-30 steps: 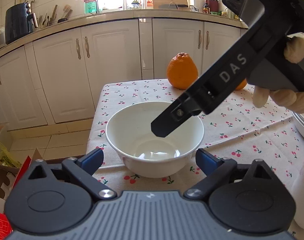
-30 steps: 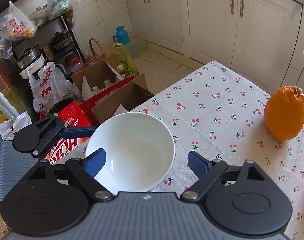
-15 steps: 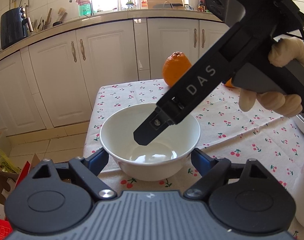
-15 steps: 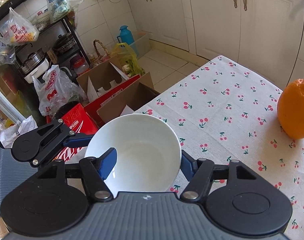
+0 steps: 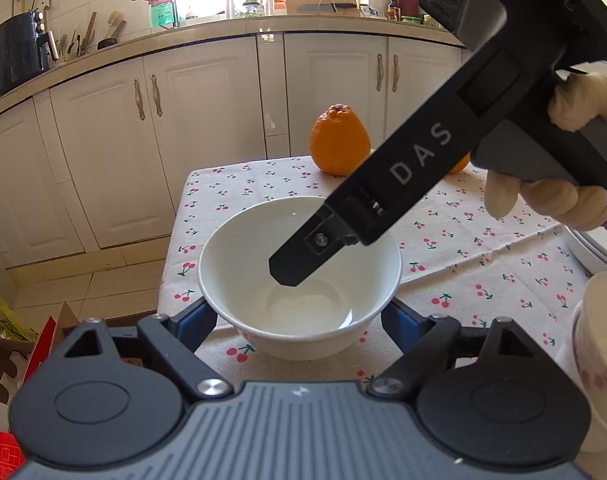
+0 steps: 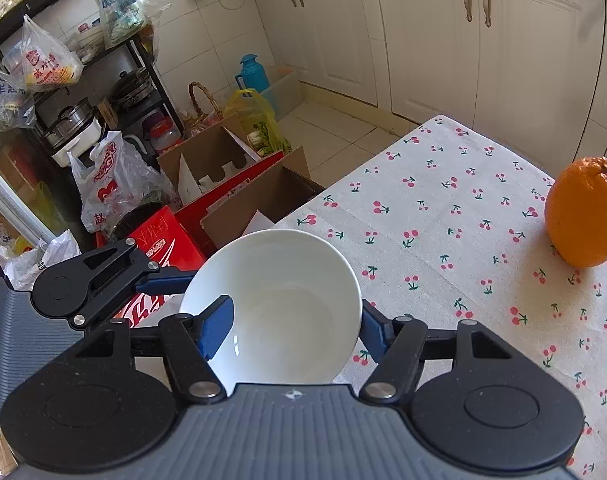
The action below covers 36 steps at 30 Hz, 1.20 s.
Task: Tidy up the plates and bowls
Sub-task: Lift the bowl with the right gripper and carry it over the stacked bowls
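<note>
My right gripper (image 6: 289,326) pinches the rim of the white bowl (image 6: 279,304), low in the middle of the frame on the cherry tablecloth (image 6: 443,216). My left gripper (image 5: 299,320) is spread wide around the bowl, not squeezing it. An orange (image 6: 583,212) sits at the right edge.

Bright window daylight, sharp, fisheye-warped edges

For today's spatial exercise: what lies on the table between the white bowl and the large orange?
Only bare cherry-print tablecloth lies between the white bowl and the orange; the right wrist view shows this stretch unobstructed.
</note>
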Available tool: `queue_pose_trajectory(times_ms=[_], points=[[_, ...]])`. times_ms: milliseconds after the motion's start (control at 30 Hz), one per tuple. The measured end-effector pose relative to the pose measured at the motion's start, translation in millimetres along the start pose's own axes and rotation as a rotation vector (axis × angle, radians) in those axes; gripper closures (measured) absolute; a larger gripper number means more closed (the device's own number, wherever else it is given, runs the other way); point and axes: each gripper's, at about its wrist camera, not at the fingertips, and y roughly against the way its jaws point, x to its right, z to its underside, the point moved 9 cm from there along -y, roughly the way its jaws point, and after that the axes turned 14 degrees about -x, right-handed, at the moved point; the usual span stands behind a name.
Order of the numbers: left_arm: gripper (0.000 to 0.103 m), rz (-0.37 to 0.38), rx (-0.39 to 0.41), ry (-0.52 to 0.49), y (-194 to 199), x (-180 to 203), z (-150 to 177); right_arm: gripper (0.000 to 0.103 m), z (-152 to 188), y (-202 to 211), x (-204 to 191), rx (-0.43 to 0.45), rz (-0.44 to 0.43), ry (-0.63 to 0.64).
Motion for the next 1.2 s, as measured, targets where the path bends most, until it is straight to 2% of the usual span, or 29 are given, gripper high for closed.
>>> queue_pose_trajectory(times_ms=[233,767,1200], points=[[0.014,0.025,0.0,-0.016,29.1,18.3,3.5,0.031,23.1,28.1,-13.8,0.023,-0.016,-0.015],[0.014,0.055,0.018,-0.084,96.0,71.6,18.1,0.031,87.3,90.4,-54.4,0.077,0.014,-0.009],[0.014,0.093,0.048,-0.135,126.0,118.4,23.0,0.031,136.9,130.0,-63.9,0.12,0.058,-0.03]])
